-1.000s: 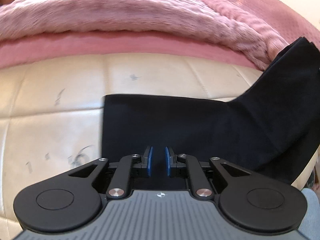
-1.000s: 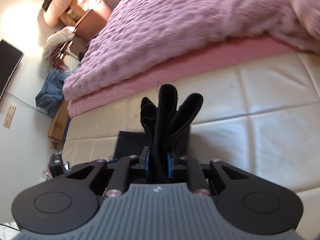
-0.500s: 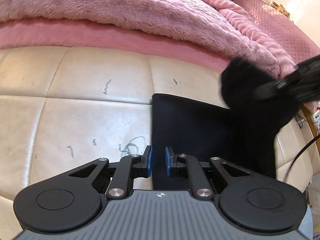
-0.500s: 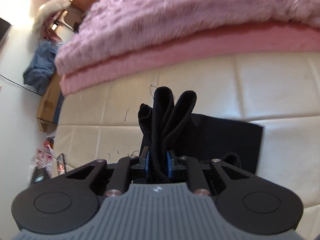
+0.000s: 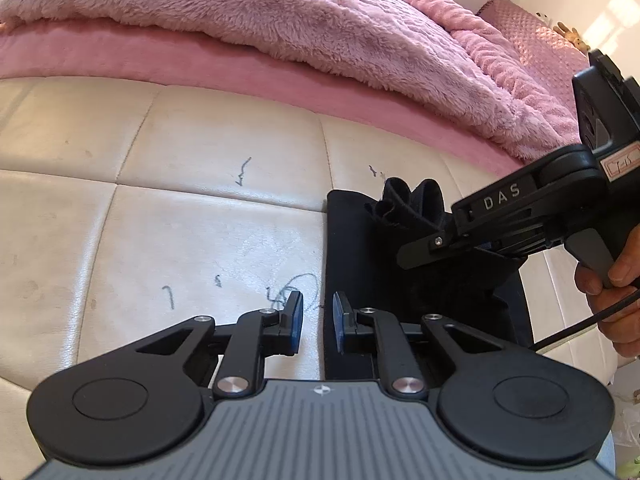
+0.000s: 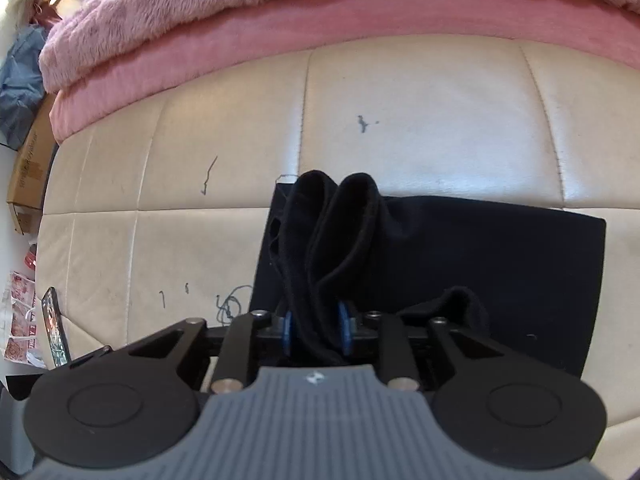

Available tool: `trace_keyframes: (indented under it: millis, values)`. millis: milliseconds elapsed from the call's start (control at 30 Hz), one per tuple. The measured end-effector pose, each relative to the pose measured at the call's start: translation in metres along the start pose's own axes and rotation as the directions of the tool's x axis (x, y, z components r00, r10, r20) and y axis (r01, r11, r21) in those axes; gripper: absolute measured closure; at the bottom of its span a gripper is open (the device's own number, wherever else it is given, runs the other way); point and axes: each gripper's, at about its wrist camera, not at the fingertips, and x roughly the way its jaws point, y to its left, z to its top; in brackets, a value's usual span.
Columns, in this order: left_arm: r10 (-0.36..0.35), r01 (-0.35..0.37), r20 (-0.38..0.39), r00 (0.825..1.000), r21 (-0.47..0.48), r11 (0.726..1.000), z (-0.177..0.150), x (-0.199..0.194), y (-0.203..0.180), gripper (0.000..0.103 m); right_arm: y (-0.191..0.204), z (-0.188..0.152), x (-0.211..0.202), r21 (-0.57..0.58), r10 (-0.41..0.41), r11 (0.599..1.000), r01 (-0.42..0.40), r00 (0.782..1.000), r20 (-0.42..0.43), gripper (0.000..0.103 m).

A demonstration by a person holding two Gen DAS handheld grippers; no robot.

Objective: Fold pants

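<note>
The black pants (image 5: 400, 288) lie folded flat on a cream leather cushion (image 5: 200, 248). My left gripper (image 5: 318, 322) is open and empty, hovering at the pants' left edge. My right gripper (image 6: 316, 330) is shut on a bunched end of the pants (image 6: 332, 232), holding it low over the flat part (image 6: 500, 264). The right gripper (image 5: 436, 240) also shows in the left wrist view, coming in from the right with the bunch (image 5: 408, 204) sticking out of it.
A pink fluffy blanket (image 5: 280, 20) on a pink sheet (image 6: 320, 28) lies behind the cushion. Pen marks (image 5: 288, 292) dot the cushion. A cardboard box (image 6: 30, 168), blue cloth (image 6: 20, 76) and a phone (image 6: 54, 328) sit off the left edge.
My right gripper has carried the bunched pants end leftward and down over the flat part. My left gripper has shifted left, off the pants to their left edge, still open.
</note>
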Motion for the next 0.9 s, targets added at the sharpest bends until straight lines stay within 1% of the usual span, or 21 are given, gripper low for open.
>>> trace_keyframes:
  millis: [133, 167, 200, 233, 300, 367, 400, 500, 567, 633, 667, 700, 767, 800, 833, 867, 900]
  values:
    - [-0.002, 0.002, 0.013, 1.000, -0.007, 1.000, 0.002, -0.007, 0.002, 0.084, 0.007, 0.004, -0.007, 0.005, 0.027, 1.000, -0.027, 1.000, -0.007, 0.066]
    - [-0.002, 0.002, 0.015, 1.000, -0.010, 1.000, 0.002, -0.008, 0.002, 0.083, 0.006, 0.002, -0.009, 0.014, 0.040, 0.999, -0.040, 0.999, -0.012, 0.057]
    - [-0.002, 0.002, 0.017, 1.000, -0.013, 1.000, 0.002, -0.009, 0.002, 0.083, 0.005, 0.001, -0.010, 0.030, 0.063, 0.998, -0.063, 0.998, -0.018, 0.053]
    - [-0.001, 0.002, 0.019, 1.000, -0.014, 1.000, 0.003, -0.010, 0.002, 0.083, 0.004, 0.000, -0.014, 0.042, 0.086, 0.996, -0.085, 0.996, -0.019, 0.053]
    - [0.000, 0.000, 0.023, 1.000, -0.014, 1.000, 0.003, -0.013, 0.000, 0.083, 0.007, -0.002, -0.020, 0.042, 0.105, 0.994, -0.104, 0.994, -0.014, 0.053]
    - [0.002, -0.002, 0.027, 1.000, -0.012, 1.000, 0.004, -0.015, -0.002, 0.083, 0.014, -0.004, -0.032, 0.045, 0.156, 0.987, -0.156, 0.988, 0.000, 0.054]
    - [0.004, -0.004, 0.029, 1.000, -0.010, 1.000, 0.005, -0.016, -0.002, 0.083, 0.018, -0.004, -0.039, 0.035, 0.176, 0.984, -0.177, 0.984, 0.010, 0.054]
    - [0.004, -0.004, 0.036, 0.999, -0.004, 1.000, 0.005, -0.022, -0.005, 0.083, 0.032, -0.005, -0.065, -0.036, 0.205, 0.979, -0.203, 0.977, 0.057, 0.055]
    - [-0.003, 0.003, 0.039, 0.999, 0.002, 1.000, 0.005, -0.027, -0.007, 0.082, 0.033, -0.007, -0.082, -0.077, 0.212, 0.976, -0.205, 0.973, 0.088, 0.055]
    - [-0.014, 0.014, 0.045, 0.999, 0.008, 1.000, 0.004, -0.030, -0.011, 0.081, 0.023, -0.009, -0.098, -0.113, 0.178, 0.980, -0.163, 0.975, 0.137, 0.056]
    - [-0.020, 0.020, 0.046, 0.999, 0.009, 1.000, 0.003, -0.031, -0.013, 0.080, 0.016, -0.010, -0.103, -0.126, 0.157, 0.982, -0.137, 0.974, 0.161, 0.057]
    - [-0.024, 0.023, 0.046, 0.999, 0.009, 1.000, 0.002, -0.032, -0.014, 0.079, 0.004, -0.013, -0.109, -0.128, 0.134, 0.986, -0.111, 0.973, 0.188, 0.062]
    - [-0.023, 0.023, 0.040, 0.999, 0.009, 1.000, -0.001, -0.031, -0.018, 0.079, -0.022, -0.019, -0.116, -0.098, 0.086, 0.993, -0.065, 0.970, 0.226, 0.069]
    - [-0.022, 0.022, 0.036, 0.999, 0.009, 1.000, -0.001, -0.030, -0.020, 0.079, -0.037, -0.023, -0.116, -0.078, 0.056, 0.996, -0.039, 0.970, 0.237, 0.074]
    - [-0.020, 0.020, 0.030, 0.999, 0.010, 1.000, -0.002, -0.029, -0.022, 0.079, -0.054, -0.026, -0.113, -0.050, 0.024, 0.999, -0.013, 0.970, 0.240, 0.077]
    - [-0.018, 0.018, 0.024, 1.000, 0.013, 1.000, -0.003, -0.028, -0.025, 0.079, -0.067, -0.029, -0.107, -0.026, 0.007, 1.000, -0.001, 0.972, 0.234, 0.085]
    - [-0.015, 0.015, 0.018, 1.000, 0.016, 1.000, -0.004, -0.028, -0.027, 0.079, -0.080, -0.032, -0.099, -0.004, 0.009, 1.000, -0.008, 0.974, 0.225, 0.090]
